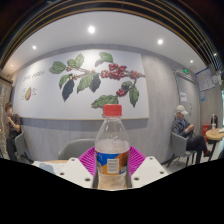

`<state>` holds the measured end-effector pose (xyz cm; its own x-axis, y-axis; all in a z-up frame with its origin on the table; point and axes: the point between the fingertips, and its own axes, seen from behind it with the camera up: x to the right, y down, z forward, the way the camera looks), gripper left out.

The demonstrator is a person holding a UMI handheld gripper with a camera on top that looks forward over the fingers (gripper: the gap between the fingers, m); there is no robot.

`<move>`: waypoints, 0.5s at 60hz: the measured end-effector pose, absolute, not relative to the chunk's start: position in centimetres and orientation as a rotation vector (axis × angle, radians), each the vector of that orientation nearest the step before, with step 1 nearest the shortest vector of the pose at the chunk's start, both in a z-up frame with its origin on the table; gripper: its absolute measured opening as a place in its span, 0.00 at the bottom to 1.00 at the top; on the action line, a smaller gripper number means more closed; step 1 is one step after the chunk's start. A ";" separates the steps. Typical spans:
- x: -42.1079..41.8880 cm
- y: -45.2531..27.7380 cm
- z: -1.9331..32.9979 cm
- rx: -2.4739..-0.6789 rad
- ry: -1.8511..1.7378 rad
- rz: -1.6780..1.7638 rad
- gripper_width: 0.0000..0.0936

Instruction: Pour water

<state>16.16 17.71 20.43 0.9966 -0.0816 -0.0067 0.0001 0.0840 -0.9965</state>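
Note:
A clear plastic water bottle (pixel 112 150) with a red cap and an orange-and-blue label stands upright between my fingers. My gripper (pixel 112 166) is shut on the bottle, with the pink pads (pixel 89 158) pressed against both sides of its body around the label. The bottle is held up in the air, with the room showing behind it. The bottle's lower part is hidden below my fingers. No cup or glass is in view.
A grey wall with a large mural of leaves and red berries (pixel 97 80) is behind. A person sits at a round table (pixel 214 134) on the right, and another person (pixel 12 130) is on the left. Chairs (pixel 72 150) stand behind the bottle.

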 end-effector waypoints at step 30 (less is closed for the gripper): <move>16.1 18.4 15.0 -1.585 0.006 -0.027 0.41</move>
<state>16.14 18.42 14.96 0.9997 -0.0205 0.0134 0.0131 -0.0140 -0.9998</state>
